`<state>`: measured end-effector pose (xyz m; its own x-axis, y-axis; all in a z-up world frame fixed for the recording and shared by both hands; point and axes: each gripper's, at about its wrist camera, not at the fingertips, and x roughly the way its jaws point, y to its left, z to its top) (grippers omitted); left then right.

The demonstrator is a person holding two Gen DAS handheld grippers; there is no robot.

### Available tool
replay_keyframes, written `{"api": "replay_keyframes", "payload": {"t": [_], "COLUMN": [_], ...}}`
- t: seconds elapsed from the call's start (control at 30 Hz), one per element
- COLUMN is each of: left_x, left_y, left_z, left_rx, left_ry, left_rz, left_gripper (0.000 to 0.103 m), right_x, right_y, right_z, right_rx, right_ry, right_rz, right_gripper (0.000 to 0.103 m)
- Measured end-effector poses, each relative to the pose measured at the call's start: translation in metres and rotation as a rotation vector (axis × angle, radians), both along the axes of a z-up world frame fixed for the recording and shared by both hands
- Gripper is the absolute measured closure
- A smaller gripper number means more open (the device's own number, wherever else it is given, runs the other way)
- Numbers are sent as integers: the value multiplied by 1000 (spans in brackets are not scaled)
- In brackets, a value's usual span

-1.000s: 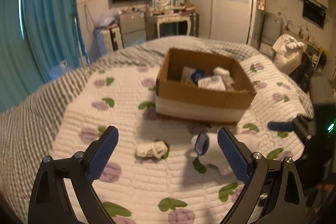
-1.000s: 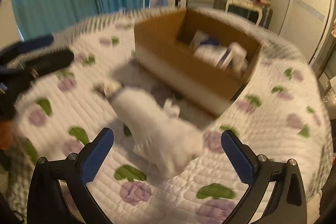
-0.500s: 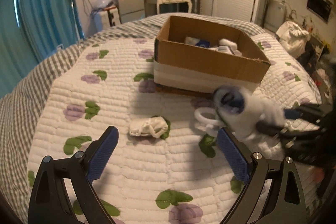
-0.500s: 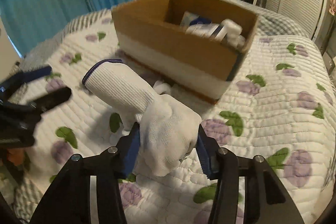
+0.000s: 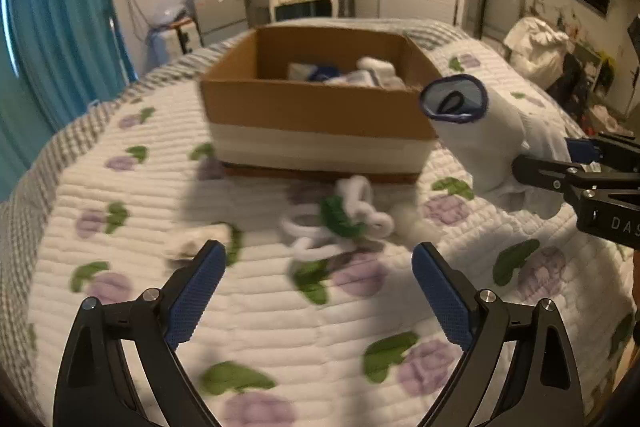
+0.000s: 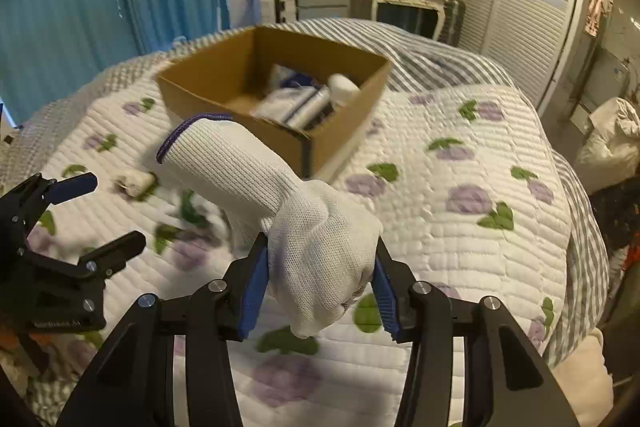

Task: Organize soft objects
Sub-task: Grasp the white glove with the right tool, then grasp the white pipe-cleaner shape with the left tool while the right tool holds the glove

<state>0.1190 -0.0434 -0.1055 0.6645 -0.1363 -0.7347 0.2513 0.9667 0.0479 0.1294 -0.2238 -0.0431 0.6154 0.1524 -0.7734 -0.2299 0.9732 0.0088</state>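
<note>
My right gripper point(image 6: 318, 287) is shut on a white knit glove point(image 6: 280, 199) with a dark blue cuff and holds it above the bed, in front of the cardboard box point(image 6: 200, 87). The glove point(image 5: 484, 139) also shows at the right of the left wrist view, by the box's point(image 5: 316, 115) right corner. The box holds several soft white and blue items. My left gripper point(image 5: 318, 283) is open and empty, low over the quilt. Ahead of it lie a white looped cord point(image 5: 340, 223) and a small white bundle point(image 5: 196, 239).
The bed is covered by a white quilt with purple flowers point(image 5: 280, 327) over a grey striped blanket point(image 6: 440, 51). Teal curtains point(image 5: 52, 27) hang on the left. A dresser, wardrobe and a white bag point(image 5: 536, 43) stand beyond the bed.
My right gripper closed on the glove and lifted it off the quilt toward the box. My left gripper moved forward and right, closer to the white cord.
</note>
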Motion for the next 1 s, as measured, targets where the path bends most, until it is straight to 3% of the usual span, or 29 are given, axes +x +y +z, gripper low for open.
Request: {"api": "replay_keyframes", "payload": {"t": [0.1,0.2,0.37,0.53,0.67,0.7,0.8,0.83,1.0], "left_x": [11,26,46,60,61,60,53,49,29], "left_y": [-11,-13,-10,-11,-9,-9,-8,-8,2], "left_z": [-12,-26,-45,-59,-59,-59,-54,-51,-31], "left_rx": [-1,-8,-18,-28,-60,-51,-63,-66,-66], "left_ry": [23,60,100,140,158,156,156,151,115], "left_rz": [0,10,33,23,5,2,-7,-11,2], "left_gripper": [9,19,20,31,66,72,76,90,91], "right_x": [8,16,31,40,39,38,35,32,21], "right_y": [-5,-10,-14,-15,-15,-14,-14,-14,-14], "right_z": [-13,-24,-34,-38,-39,-38,-37,-35,-20], "right_rx": [-24,-11,31,64,71,70,65,60,49], "right_ry": [22,49,86,107,109,108,99,89,46], "right_rz": [-16,-10,8,20,25,25,24,23,24], "right_gripper": [56,56,56,56,56,56,56,56,56]}}
